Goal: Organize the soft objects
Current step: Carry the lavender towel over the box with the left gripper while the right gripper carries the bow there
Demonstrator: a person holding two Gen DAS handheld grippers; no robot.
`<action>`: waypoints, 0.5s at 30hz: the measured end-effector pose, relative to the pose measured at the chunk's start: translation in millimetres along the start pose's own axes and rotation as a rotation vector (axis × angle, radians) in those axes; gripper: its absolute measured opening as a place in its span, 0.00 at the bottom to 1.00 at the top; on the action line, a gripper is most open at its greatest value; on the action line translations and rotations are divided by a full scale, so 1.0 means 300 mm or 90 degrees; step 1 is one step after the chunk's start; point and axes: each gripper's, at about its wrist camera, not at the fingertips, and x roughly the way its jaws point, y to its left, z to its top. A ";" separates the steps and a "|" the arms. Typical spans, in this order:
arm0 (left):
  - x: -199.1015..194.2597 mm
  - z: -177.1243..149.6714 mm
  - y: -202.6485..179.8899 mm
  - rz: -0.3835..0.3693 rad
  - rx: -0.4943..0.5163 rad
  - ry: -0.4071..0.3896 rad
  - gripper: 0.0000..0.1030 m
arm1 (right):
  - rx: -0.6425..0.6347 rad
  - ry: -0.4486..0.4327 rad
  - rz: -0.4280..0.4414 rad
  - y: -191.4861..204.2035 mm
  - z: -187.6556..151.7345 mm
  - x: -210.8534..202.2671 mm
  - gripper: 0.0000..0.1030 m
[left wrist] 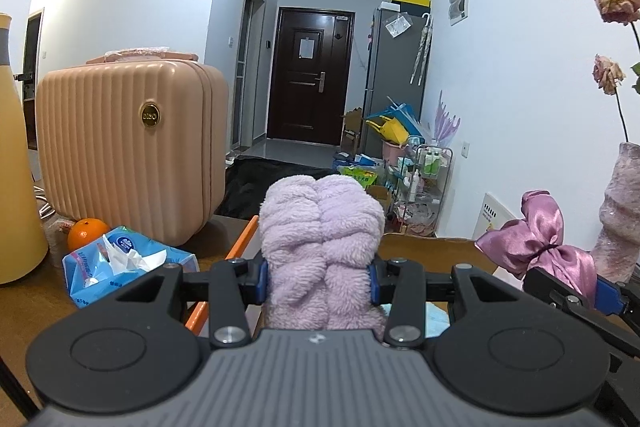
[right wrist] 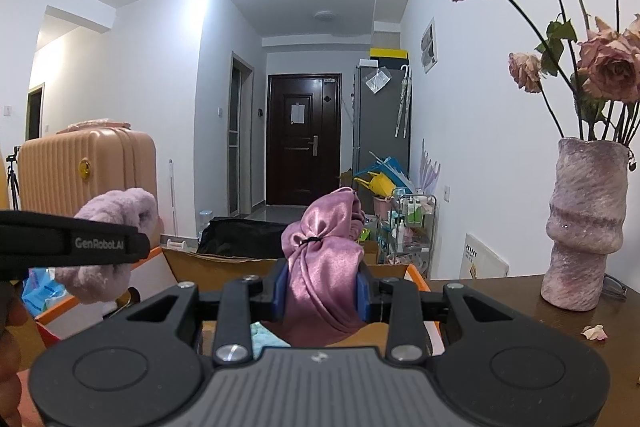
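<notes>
Fluffy lilac plush bundle (left wrist: 320, 251) upright, pinched; shiny pink satin bundle (right wrist: 320, 275) tied, pinched

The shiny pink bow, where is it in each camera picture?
Left wrist view: the satin bow sits far right, pinched by the right gripper.
Right wrist view: the bow is centre, squeezed between that gripper's blue pads.
Shared landmark: the dark door.
</notes>
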 end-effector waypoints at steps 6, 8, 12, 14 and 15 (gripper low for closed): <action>0.034 0.004 0.001 0.006 0.005 0.000 0.42 | 0.002 0.021 -0.001 -0.005 0.002 0.041 0.31; 0.047 0.003 0.001 0.007 0.007 0.000 0.42 | 0.003 0.026 -0.003 -0.005 0.001 0.054 0.31; 0.076 -0.005 0.002 0.014 0.013 0.007 0.42 | 0.005 0.034 -0.007 -0.006 -0.004 0.074 0.31; 0.089 -0.013 0.002 0.017 0.017 0.013 0.42 | 0.007 0.038 -0.008 -0.007 -0.009 0.084 0.31; 0.093 -0.017 -0.001 0.020 0.020 0.014 0.42 | 0.007 0.040 -0.008 -0.007 -0.011 0.086 0.31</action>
